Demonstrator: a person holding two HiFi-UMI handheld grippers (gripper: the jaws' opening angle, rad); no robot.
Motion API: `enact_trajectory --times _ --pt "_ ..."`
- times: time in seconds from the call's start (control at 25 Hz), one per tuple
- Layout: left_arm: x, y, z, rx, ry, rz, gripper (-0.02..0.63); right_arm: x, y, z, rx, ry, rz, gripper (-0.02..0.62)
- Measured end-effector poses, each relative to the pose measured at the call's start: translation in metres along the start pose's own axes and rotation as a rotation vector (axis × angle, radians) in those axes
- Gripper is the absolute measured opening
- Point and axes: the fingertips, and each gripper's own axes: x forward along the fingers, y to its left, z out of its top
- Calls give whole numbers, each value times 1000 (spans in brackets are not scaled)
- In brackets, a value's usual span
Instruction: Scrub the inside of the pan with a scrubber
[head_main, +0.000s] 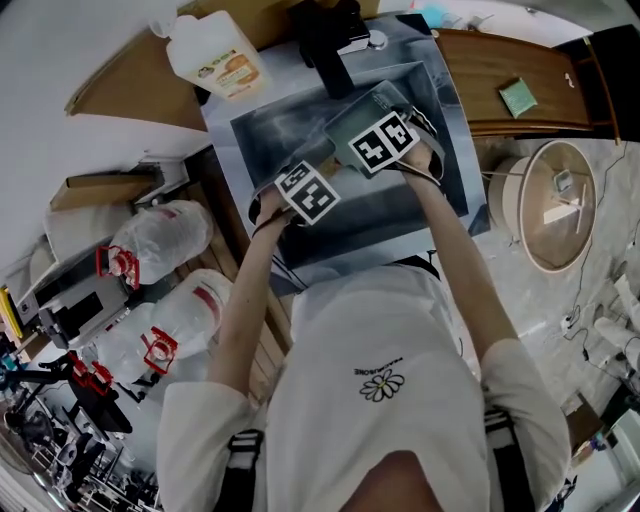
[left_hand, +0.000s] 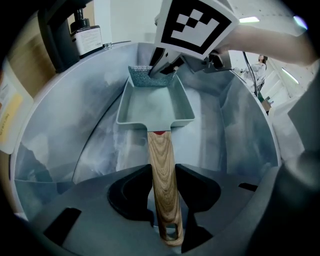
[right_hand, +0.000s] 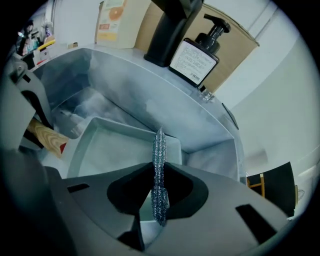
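Inside the sink (left_hand: 65, 135), we hold the pan (left_hand: 155, 107) by its wooden handle (left_hand: 162, 165). The jaws of the left gripper (left_hand: 163, 202) are clamped on the handle near its end. We judge that this grip fixes the pan, open side up, against sliding or turning under scrubbing pressure.

The jaws of the right gripper (right_hand: 159, 192) are clamped on the scrubber (right_hand: 159, 160), a flat pad of metal mesh held edge-on. A free length projects past the jaw tips as the working edge. That edge sits at the pan's far wall, opposite the handle; whether it presses on the wall we cannot tell. We judge that the downward tilt of the right gripper lets the mesh reach the pan's floor and corners.
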Motion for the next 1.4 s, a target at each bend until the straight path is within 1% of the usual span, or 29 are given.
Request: enact_trajectory --times 0.08,0.2,0.44,0.68,1.0,1.04,1.12,1.16,1.28,1.4 --pt "1 1 1 0 0 -1 155 5 1 4 12 4 22 48" --pt "1 1 0 0 0 -2 155 8 3 7 52 1 79 48" --pt "0 0 0 -2 1 -3 155 4 10 9 94 -26 179 48" --pt "1 1 1 -3 1 -3 155 -3 24 15 98 -53 265 48" --pt "0 1 0 -4 0 -3 154 -25 62 27 99 -74 438 48" --pt "0 1 0 -4 1 -3 155 -27 66 25 101 -60 454 48" --pt "0 1 0 -3 0 -4 155 -30 76 14 116 2 483 48" --pt "0 1 0 -3 0 -4 155 -32 80 13 124 8 497 48" --pt "0 1 0 -2 -1 -4 155 -38 96 29 140 -56 566 48" --pt "0 1 0 -2 -1 -4 155 -40 98 30 122 -52 557 48"
